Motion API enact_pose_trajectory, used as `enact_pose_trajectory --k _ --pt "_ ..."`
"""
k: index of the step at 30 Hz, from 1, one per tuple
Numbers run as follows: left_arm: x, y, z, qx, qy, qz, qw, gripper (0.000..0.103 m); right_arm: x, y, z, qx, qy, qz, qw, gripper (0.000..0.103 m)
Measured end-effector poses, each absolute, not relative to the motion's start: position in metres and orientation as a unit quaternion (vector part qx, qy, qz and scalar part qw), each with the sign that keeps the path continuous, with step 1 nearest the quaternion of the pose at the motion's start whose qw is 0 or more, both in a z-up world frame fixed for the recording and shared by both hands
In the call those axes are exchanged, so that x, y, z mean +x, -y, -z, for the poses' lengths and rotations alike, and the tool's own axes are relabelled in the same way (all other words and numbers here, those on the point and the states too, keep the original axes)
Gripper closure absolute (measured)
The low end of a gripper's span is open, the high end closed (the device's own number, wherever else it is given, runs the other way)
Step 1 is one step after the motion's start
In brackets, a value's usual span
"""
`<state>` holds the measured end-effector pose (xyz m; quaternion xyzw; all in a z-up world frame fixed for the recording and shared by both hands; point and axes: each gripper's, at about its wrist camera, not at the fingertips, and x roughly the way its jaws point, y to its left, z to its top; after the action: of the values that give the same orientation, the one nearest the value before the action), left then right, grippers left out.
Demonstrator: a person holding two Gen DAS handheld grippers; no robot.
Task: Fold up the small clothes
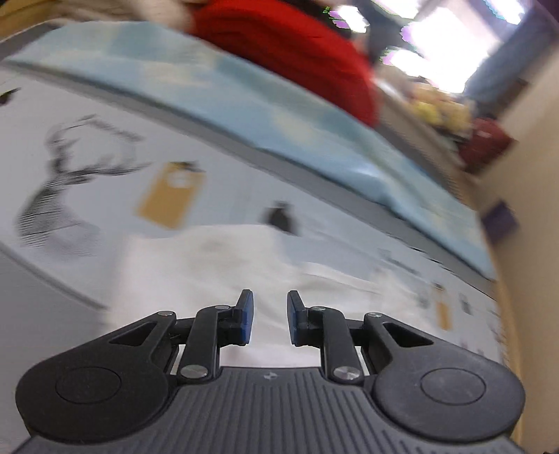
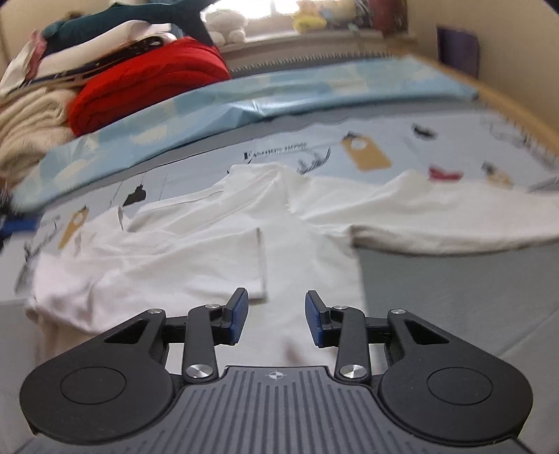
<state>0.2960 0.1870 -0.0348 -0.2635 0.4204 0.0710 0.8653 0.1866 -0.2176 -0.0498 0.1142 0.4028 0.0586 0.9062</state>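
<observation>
**Tongs over white tee, both empty**

Right gripper (image 2: 276, 316) part open, nothing betw pads, hovering over white tee (image 2: 195, 244) on printed sheet (image 2: 384, 139). Tee's long axis runs left-right; unfolded sleeve (image 2: 436, 209) sticks out to the right, nearer right hand. Left gripper (image 1: 270, 317) narrow gap, empty, over same cloth.

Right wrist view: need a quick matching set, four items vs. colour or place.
Column 1:
1. shirt
2. folded blanket
3. plush toy
4. right gripper

Column 2:
A. red, in the pile at far left
B. on the window ledge at the back
C. white, spread on the printed sheet
D. open, nothing between the pads, over the shirt's near edge

Pairs: 1-C, 2-A, 3-B, 4-D
</observation>
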Motion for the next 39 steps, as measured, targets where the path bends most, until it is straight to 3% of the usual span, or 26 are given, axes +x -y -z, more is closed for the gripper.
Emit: enact_pose_trajectory --k 6,10,11,12,15,21,25,32,36,39 --pt "0.295 -0.217 0.038 -0.232 -0.446 -0.11 0.857 0.082 0.234 0.211 0.095 0.225 -0.459 -0.026 0.859 0.065" --pt "0.29 -0.227 0.034 -0.228 -0.441 -0.127 0.859 0.082 0.252 0.194 0.12 0.201 -0.472 -0.011 0.858 0.064" --pt "0.289 -0.231 0.034 -0.228 -0.441 -0.133 0.858 0.082 0.254 0.187 0.118 0.176 -0.463 -0.016 0.868 0.071" --pt "0.29 -0.236 0.036 -0.229 -0.441 -0.139 0.857 0.082 0.254 0.181 0.116 0.16 -0.456 -0.025 0.875 0.09" --pt "0.283 -0.242 0.032 -0.229 -0.442 -0.146 0.855 0.082 0.253 0.174 0.102 0.136 -0.419 -0.041 0.897 0.096" --pt "0.281 -0.24 0.038 -0.225 -0.449 -0.146 0.852 0.082 0.239 0.206 0.046 0.115 -0.266 0.03 0.957 0.096" --pt "0.287 -0.229 0.047 -0.229 -0.467 -0.12 0.845 0.082 0.259 0.238 0.076 0.119 -0.339 0.071 0.93 0.096" --pt "0.295 -0.205 0.073 -0.201 -0.51 -0.072 0.834 0.082 0.257 0.25 0.06 0.12 -0.276 0.056 0.952 0.096" --pt "0.293 -0.197 0.095 -0.171 -0.543 -0.059 0.82 0.082 0.278 0.26 0.083 0.13 -0.366 0.058 0.92 0.094" --pt "0.286 -0.189 0.105 -0.082 -0.578 -0.064 0.809 0.079 0.282 0.271 0.091 0.127 -0.393 0.104 0.905 0.09"
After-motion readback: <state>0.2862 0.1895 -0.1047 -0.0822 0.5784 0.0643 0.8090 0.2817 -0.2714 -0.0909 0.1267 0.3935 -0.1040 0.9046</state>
